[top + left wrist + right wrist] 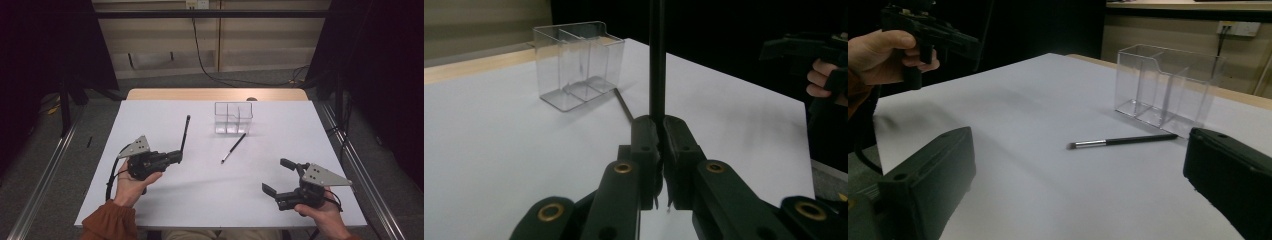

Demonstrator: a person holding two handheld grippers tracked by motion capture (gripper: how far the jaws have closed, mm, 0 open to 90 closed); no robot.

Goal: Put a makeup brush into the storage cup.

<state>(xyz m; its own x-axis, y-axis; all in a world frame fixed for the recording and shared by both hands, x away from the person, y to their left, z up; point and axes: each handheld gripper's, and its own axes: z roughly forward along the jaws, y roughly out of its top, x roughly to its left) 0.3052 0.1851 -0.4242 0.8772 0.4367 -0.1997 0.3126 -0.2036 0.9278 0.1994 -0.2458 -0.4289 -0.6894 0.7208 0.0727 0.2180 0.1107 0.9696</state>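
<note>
At frame left, the left gripper [176, 157] clamped a thin black rod [185, 132]. Lower right, the right gripper [279, 175] gaped wide below a clear, divided plastic box [233, 118].

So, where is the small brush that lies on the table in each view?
High view: the small brush lies near the table's middle, just in front of the clear organizer.
Left gripper view: its handle shows right of the organizer, partly behind the held black stick.
Right gripper view: centre, bristles pointing left.
Shared landmark: the clear organizer.
</note>
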